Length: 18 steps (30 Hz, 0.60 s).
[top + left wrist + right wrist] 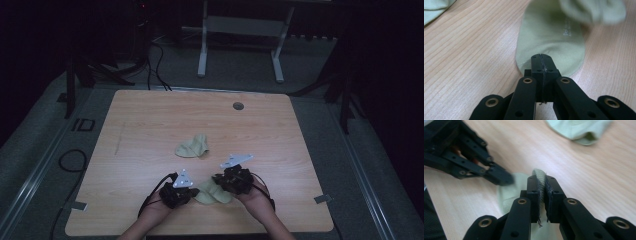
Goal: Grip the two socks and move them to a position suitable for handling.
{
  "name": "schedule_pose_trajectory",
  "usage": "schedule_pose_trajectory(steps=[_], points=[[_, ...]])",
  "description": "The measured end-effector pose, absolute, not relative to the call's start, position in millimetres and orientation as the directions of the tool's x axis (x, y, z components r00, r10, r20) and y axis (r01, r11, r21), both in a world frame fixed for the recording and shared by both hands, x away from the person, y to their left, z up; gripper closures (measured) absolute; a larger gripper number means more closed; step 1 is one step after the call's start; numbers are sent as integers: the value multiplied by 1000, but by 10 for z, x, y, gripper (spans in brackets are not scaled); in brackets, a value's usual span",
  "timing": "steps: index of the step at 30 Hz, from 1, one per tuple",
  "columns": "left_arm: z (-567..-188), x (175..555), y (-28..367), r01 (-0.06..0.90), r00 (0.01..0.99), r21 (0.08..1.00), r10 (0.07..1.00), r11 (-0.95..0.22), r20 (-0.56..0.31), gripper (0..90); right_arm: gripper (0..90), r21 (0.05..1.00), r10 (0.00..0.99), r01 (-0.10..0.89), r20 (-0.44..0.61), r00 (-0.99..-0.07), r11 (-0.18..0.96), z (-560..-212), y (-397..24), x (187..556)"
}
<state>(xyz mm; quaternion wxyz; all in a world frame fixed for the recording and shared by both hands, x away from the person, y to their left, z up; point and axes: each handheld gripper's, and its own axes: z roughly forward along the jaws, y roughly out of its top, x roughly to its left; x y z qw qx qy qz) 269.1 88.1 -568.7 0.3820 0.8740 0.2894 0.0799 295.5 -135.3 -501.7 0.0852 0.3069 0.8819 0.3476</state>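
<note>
While pinched, sock (214, 194) lies between both hand-held grippers.

Two forearms reach in from the near edge, each hand wrapped around a black hand-held gripper. The left hand-held gripper (192, 192) points toward the right one, low and nearly level, its jaws pressed flat together on a sock's toe edge. The right hand-held gripper (216, 179) angles inward toward it, jaws clamped on a fold of the sock's knit cuff.
</note>
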Motion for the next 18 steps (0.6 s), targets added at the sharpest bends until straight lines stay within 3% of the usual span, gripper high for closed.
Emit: schedule_pose_trajectory(steps=[7,18], points=[[-5677,2736,917,421,843,708,533,-567,-74,897,823,676,656,534,99,-748,507,-4941,-1721,3092],[-5658,2872,963,402,852,697,521,-594,-47,895,791,645,712,599,117,-692,475,-5085,-1943,3194]])
